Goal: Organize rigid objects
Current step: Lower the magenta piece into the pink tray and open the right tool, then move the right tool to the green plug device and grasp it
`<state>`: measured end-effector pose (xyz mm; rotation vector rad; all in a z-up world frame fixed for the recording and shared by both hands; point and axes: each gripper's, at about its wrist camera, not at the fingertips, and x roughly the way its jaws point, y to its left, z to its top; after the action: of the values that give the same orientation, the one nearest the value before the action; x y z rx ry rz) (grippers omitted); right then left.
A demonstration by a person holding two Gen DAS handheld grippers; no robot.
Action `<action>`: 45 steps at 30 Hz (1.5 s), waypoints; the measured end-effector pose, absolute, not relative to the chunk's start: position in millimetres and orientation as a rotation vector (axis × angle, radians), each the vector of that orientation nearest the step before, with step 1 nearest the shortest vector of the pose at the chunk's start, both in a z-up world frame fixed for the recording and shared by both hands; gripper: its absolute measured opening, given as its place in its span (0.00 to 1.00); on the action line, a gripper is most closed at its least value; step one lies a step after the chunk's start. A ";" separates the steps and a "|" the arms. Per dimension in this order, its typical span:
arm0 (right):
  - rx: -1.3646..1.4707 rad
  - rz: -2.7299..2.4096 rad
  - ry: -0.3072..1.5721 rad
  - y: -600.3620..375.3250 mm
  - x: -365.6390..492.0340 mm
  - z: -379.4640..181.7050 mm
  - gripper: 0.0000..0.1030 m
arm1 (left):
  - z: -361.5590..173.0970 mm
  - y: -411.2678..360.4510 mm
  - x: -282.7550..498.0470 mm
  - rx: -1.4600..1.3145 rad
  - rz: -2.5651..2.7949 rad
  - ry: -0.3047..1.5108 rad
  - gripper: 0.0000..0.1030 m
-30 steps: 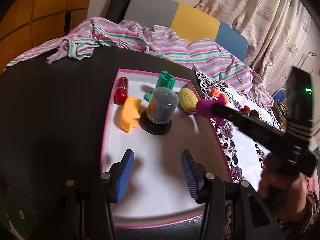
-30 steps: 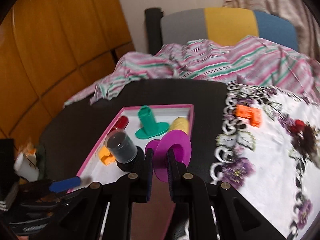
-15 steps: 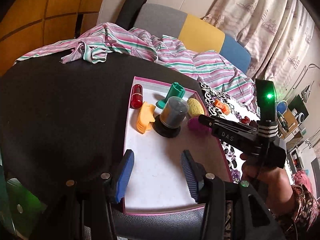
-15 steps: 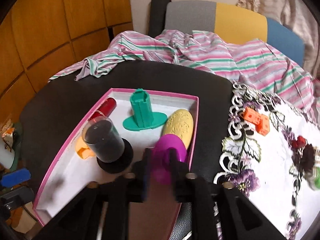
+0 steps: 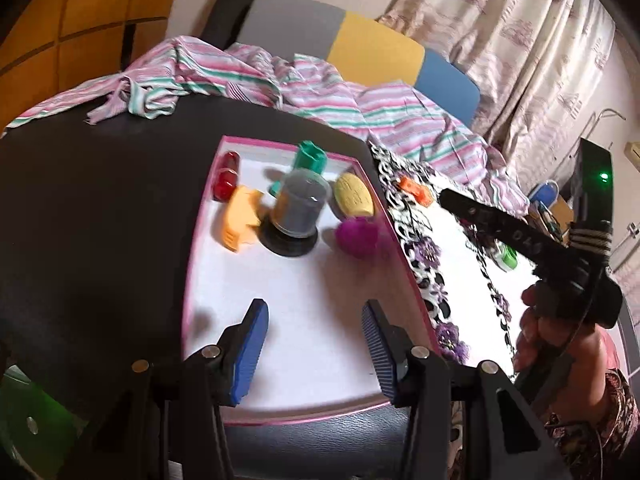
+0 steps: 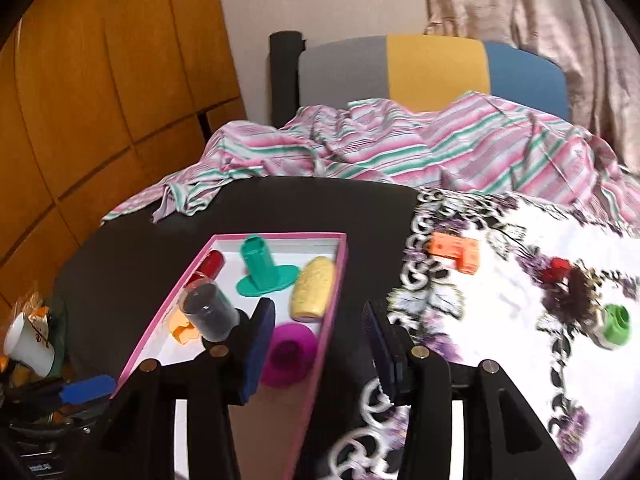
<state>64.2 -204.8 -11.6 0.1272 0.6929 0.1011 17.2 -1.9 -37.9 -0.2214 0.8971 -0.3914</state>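
Magenta flanged spool (image 6: pixel 289 350) lies tipped in the pink-rimmed tray (image 6: pixel 334 280).

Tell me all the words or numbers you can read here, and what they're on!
Nothing reads clearly.
Pale letters on the side of the right gripper, seen from the left wrist view: too blurred to read.
Dark marking on the white cup: too small to read.

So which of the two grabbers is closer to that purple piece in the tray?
Right. The right gripper hangs just above the purple piece, jaws opening, not holding it. The left gripper sits back over the tray's near end.
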 end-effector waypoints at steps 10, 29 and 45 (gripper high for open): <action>0.237 0.003 0.724 -265.7 24.1 -33.3 0.47 | -41.9 -36.5 16.0 -0.186 -0.459 0.930 0.48; 0.309 -0.225 0.790 -378.1 -28.6 -73.8 0.47 | -35.5 -114.9 7.9 -0.111 -0.647 0.969 0.48; 0.306 -0.380 0.770 -501.2 50.3 -32.1 0.50 | -32.8 -140.5 7.6 -0.081 -0.679 0.989 0.48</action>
<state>50.3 -501.2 -32.1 0.3060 0.7698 -0.3801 7.6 -140.5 -32.8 -0.0809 0.9895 -0.6793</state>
